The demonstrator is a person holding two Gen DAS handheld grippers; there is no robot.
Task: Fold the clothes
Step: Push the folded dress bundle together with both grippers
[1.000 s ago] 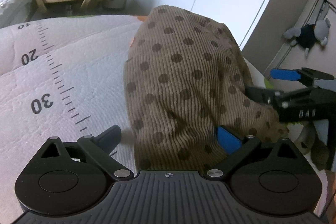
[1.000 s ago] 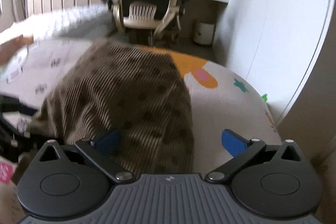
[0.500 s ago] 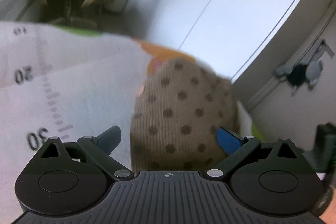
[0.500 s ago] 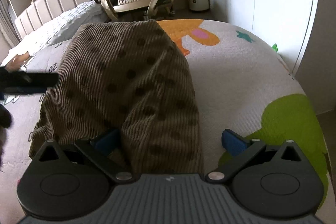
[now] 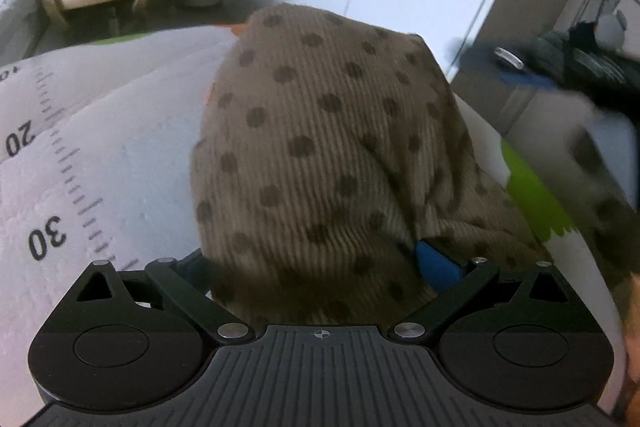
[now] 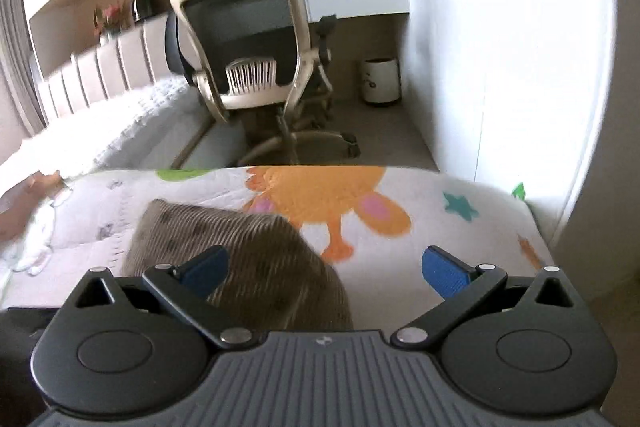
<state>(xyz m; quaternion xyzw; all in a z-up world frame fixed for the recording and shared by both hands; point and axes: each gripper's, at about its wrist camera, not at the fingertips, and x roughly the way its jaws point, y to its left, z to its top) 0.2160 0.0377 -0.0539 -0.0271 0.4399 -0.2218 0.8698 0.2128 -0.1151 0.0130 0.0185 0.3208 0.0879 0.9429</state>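
Note:
A brown corduroy garment with dark dots (image 5: 332, 155) lies bunched on a play mat (image 5: 104, 131). My left gripper (image 5: 316, 263) is open, its blue fingers wide apart. The cloth sits between them and hides most of the left pad. In the right wrist view the same garment (image 6: 256, 267) lies low and left on the mat (image 6: 440, 227). My right gripper (image 6: 324, 269) is open and holds nothing; its left finger (image 6: 204, 267) hovers over the cloth and its right one is over bare mat. The right gripper (image 5: 520, 75) also shows as a blur at the upper right of the left wrist view.
The mat carries a printed ruler scale (image 5: 60, 163) and an orange animal figure (image 6: 328, 203). Past the mat's far edge stand an office chair (image 6: 248, 59), a small white bin (image 6: 380, 81) and a bed (image 6: 100, 131). A white wall (image 6: 500, 47) runs along the right.
My right gripper has drawn back and up; the garment that filled its jaws now lies lower, under the left finger only. The left view swung, with the cloth staying between its fingers.

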